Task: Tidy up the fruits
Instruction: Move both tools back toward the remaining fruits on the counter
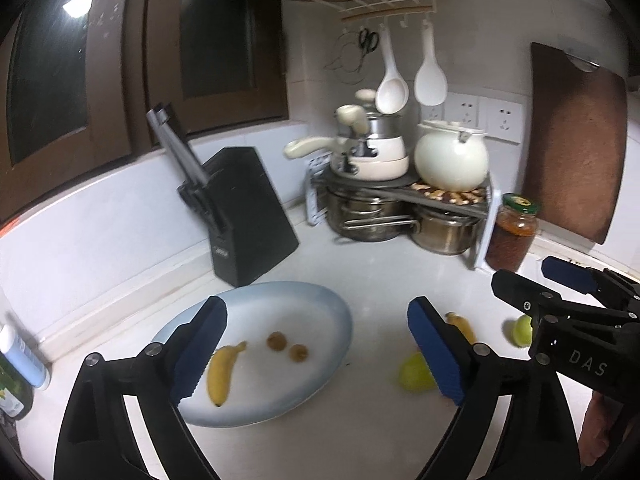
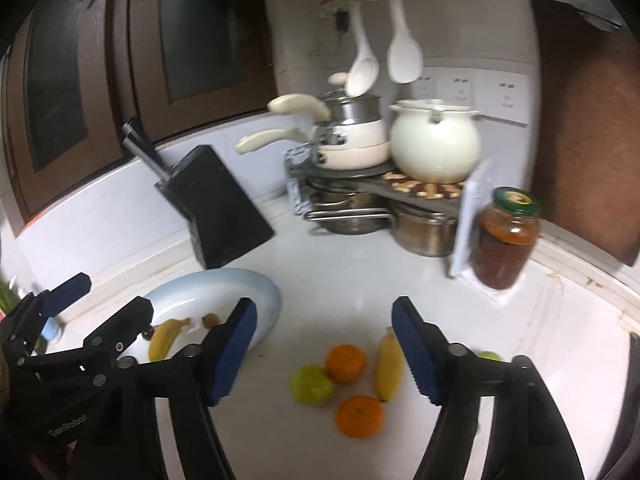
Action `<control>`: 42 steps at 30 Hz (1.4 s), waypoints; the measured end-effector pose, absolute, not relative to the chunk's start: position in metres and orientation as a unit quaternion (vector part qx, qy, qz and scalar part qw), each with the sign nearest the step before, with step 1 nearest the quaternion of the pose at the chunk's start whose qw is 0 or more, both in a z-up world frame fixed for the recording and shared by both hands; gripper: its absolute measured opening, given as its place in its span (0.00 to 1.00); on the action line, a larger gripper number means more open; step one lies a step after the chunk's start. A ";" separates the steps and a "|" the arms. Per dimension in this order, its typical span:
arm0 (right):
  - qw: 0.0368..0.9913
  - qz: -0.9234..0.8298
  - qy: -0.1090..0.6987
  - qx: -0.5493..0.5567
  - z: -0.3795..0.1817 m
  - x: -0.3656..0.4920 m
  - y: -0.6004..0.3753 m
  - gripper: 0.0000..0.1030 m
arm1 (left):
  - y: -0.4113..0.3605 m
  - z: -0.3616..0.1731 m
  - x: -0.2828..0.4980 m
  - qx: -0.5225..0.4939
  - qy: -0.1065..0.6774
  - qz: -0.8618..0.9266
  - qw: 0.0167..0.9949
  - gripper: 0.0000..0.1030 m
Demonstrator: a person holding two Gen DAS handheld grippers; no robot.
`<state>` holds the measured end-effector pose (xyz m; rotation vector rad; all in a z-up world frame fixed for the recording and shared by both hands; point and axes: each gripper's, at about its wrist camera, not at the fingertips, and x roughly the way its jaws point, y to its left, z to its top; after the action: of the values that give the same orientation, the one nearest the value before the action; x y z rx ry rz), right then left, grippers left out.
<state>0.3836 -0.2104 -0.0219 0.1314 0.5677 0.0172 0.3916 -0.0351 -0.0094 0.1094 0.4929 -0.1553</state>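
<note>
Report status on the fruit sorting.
Left gripper and right gripper open, empty. One banana on plate; oranges, second banana on counter. Nothing blocking.

Dim indoor light, overhead lamp reflected as glare in dark window [image 1: 74, 8]. White tabletop [image 1: 380, 272] brightest, soft shadows. Heavy fisheye bending, black vignette at corners. Motion blur stronger in right wrist view; fruit there smeared.

A pale blue plate [image 1: 320, 300] carries a yellow banana [image 1: 222, 372] and two brown fruits [image 1: 276, 340]. On the white counter [image 2: 360, 276] lie two oranges [image 2: 346, 362], a green fruit [image 2: 311, 383] and another yellow banana [image 2: 388, 366].
</note>
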 end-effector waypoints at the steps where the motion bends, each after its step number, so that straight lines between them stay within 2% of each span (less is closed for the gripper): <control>1: 0.959 0.003 0.277 0.065 -0.021 0.381 -0.214 0.70 | -0.040 -0.008 0.390 0.056 0.241 -0.082 0.965 0.91; 21: 0.955 -0.105 0.264 0.088 -0.022 0.331 -0.281 0.71 | -0.104 -0.015 0.371 0.087 0.230 -0.158 0.956 0.95; 42: 0.931 -0.122 0.329 0.099 -0.068 0.321 -0.305 0.71 | -0.135 -0.062 0.372 0.105 0.277 -0.205 0.933 0.94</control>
<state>0.3210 -0.3050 -0.0675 0.2034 0.6735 -0.2492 0.3719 -0.1350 -0.0618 0.2151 0.5659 -0.4189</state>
